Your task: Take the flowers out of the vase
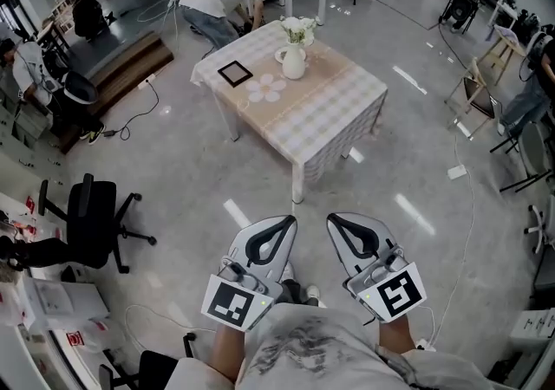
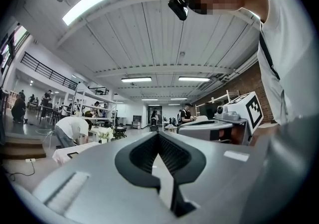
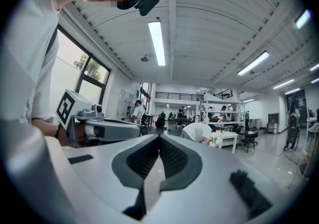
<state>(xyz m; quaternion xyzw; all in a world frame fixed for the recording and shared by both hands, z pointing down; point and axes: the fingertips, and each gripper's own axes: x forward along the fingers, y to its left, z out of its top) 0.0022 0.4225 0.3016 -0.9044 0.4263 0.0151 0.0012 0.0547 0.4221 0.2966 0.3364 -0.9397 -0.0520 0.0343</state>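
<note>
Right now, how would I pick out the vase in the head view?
Find the table with the pale checked cloth in the middle of the floor. Toward its far side stands the white vase with white flowers in it, the only upright thing there; the black-framed square and flower-shaped mat beside it lie flat.

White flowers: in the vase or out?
In: the white flowers stand upright in the white jug-shaped vase on the cloth-covered table.

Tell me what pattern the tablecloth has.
The tablecloth is a pale beige-and-white check; head view shows it best.
</note>
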